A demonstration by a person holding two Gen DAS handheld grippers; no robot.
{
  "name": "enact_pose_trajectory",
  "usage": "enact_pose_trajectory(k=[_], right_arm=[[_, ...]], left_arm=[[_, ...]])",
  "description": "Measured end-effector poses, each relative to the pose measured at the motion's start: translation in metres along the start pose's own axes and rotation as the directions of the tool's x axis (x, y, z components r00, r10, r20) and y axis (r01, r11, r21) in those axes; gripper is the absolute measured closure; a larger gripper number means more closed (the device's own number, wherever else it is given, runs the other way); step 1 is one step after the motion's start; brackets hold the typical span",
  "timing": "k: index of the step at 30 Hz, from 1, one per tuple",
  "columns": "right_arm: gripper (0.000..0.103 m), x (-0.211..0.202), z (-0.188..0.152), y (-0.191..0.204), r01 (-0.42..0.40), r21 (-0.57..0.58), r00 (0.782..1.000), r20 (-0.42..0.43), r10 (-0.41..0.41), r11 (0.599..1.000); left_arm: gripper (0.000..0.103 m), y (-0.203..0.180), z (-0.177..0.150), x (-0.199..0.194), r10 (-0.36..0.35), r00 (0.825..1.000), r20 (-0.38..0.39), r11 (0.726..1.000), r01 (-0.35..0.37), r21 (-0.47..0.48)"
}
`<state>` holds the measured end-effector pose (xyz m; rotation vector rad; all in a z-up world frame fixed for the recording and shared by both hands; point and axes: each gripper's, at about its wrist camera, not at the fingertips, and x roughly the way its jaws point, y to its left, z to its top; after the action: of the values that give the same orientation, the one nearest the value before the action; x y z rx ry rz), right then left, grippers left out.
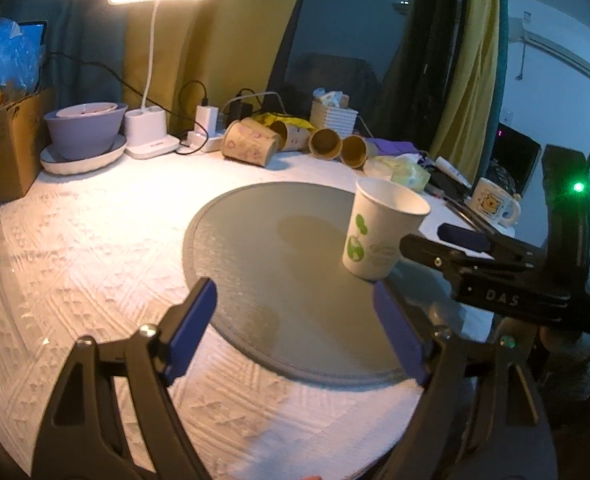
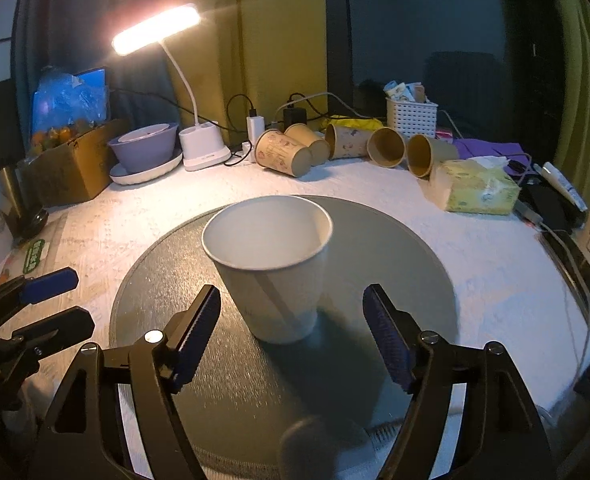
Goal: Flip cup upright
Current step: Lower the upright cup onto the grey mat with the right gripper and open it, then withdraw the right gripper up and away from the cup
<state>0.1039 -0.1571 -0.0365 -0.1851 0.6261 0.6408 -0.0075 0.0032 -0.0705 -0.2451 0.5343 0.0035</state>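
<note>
We see the paper cup (image 2: pixel 273 268) standing mouth-up on the grey round mat (image 2: pixel 395 248), axis near vertical, perhaps leaning slightly. Our right gripper (image 2: pixel 291 336) gapes empty just behind it, nearer than our left gripper (image 1: pixel 295 332), also spread wide.

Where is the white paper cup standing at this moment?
The white paper cup stands upright on the round grey mat, just ahead of the open right gripper; in the left wrist view it is at the mat's right side.
</note>
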Motion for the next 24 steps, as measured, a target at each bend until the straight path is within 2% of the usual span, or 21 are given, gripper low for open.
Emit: enact_pose_trajectory(k=[5,8,24], right_arm=[[0.026,-0.015,-0.007,-0.002,0.010,0.007,1.000,-0.004,-0.010,1.000],[0.026,-0.024,-0.008,-0.002,0.015,0.009,1.000,-0.002,-0.015,1.000],[0.026,-0.077,0.000,-0.004,0.029,0.017,0.997,0.071,-0.030,0.999]], left_arm=[[0.020,-0.009,-0.001,-0.003,-0.003,1.000,0.002,1.000,0.003,0.025],[0.009,-0.015,0.001,-0.005,-0.005,1.000,0.011,0.999,0.005,0.037],[0.008,-0.047,0.017,-0.038,-0.010,0.992,0.129,0.992,-0.006,0.125]])
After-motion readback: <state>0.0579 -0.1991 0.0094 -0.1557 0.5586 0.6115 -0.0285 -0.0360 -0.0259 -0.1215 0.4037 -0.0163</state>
